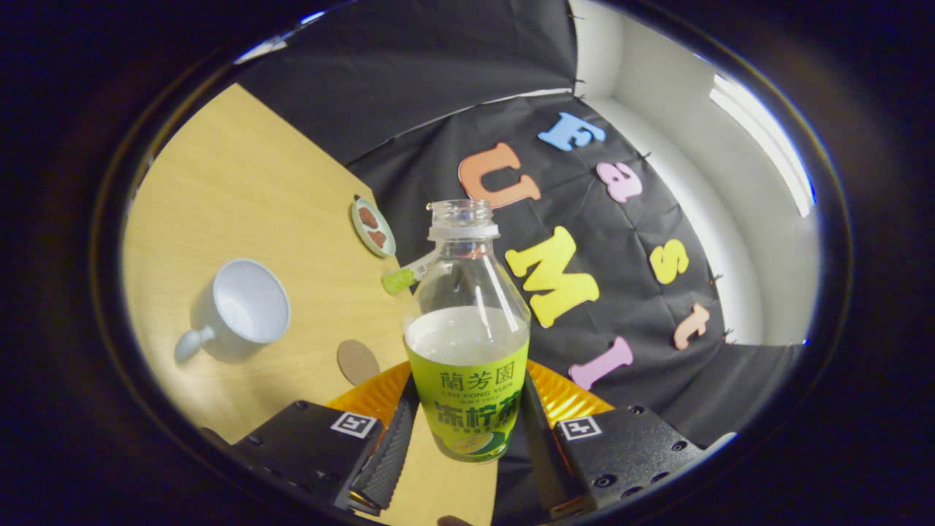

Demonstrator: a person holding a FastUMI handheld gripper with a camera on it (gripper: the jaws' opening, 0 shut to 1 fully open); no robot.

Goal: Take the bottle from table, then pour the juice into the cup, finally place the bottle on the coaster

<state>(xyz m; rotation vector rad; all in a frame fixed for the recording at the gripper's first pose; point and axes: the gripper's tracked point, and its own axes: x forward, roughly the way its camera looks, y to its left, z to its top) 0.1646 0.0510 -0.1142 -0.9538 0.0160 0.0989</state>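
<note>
Clear glossy plastic bottle [467, 321] with a shiny label, glazed ceramic cup [245, 307], matt wood-grain table [241, 190].

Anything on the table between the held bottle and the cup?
Gripper view: bare wood between bottle and cup; the round brown coaster lies just below that line.

The bottle [467, 329] is clear plastic with a whitish neck ring, pale cloudy juice inside and a lime-green label printed with dark and white characters and a lemon slice. Both fingers of the gripper [463, 438] press its label. The cup [241, 310] is plain white. The table [248, 197] is light yellow wood grain. A round coaster [357, 361] is dull brown. An orange ribbed plate [365, 402] glints behind the bottle. A pale green dish [373, 226] carries 2 brown patches.
</note>
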